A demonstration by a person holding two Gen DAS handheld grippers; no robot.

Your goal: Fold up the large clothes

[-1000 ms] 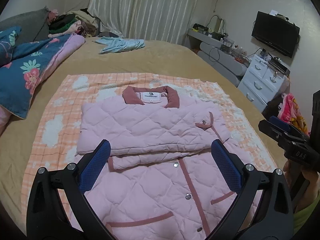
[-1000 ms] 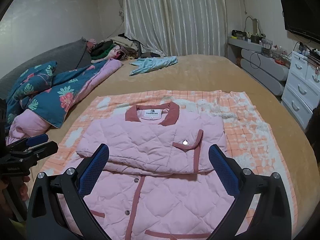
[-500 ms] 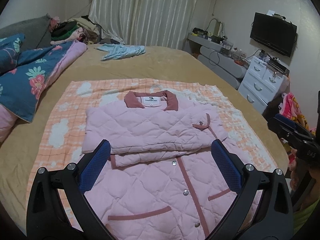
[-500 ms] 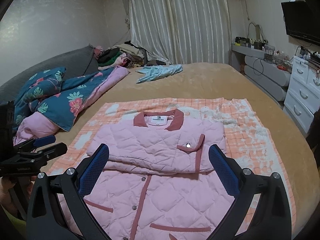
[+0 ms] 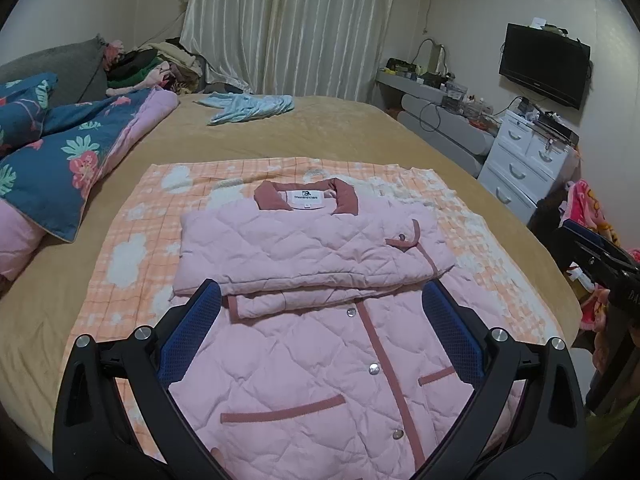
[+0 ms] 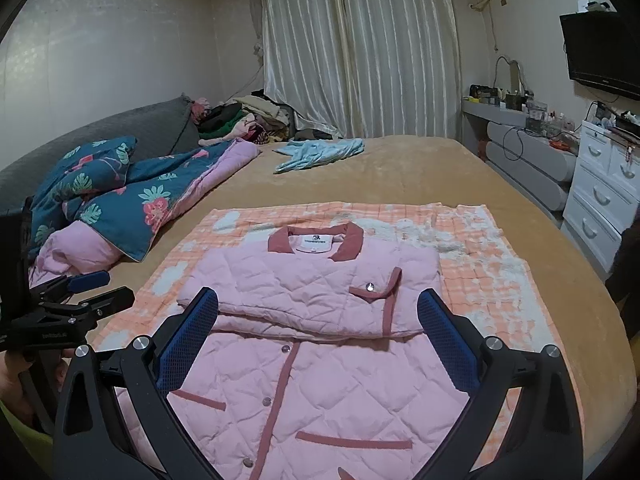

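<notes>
Closest in, both grippers hang over the near end of the bed with nothing in them. The left gripper (image 5: 320, 308) has its blue pads spread wide, and the right gripper (image 6: 318, 316) is splayed the same way, also gripping nothing. From the right wrist view you can spot the left one out at 9 o'clock.

Just past the fingertips is the pink quilted jacket (image 5: 320, 320), lying flat on an orange checked blanket (image 5: 132, 248), collar (image 5: 308, 198) pointing to 12 o'clock. Both sleeves look already crossed over the chest in a thick band, while the buttoned lower half sits unfolded at 6 o'clock.

My guess is the next step is taking the hem up to the collar. I'd pinch each bottom corner, left at 7 and right at 5, grabbing every layer, then lift both evenly so the padding doesn't slump and the sleeves stay put.

Further back at 12 there's a light blue garment (image 5: 248, 106) on the tan bedspread (image 5: 360, 136), then curtains (image 5: 288, 28).
</notes>
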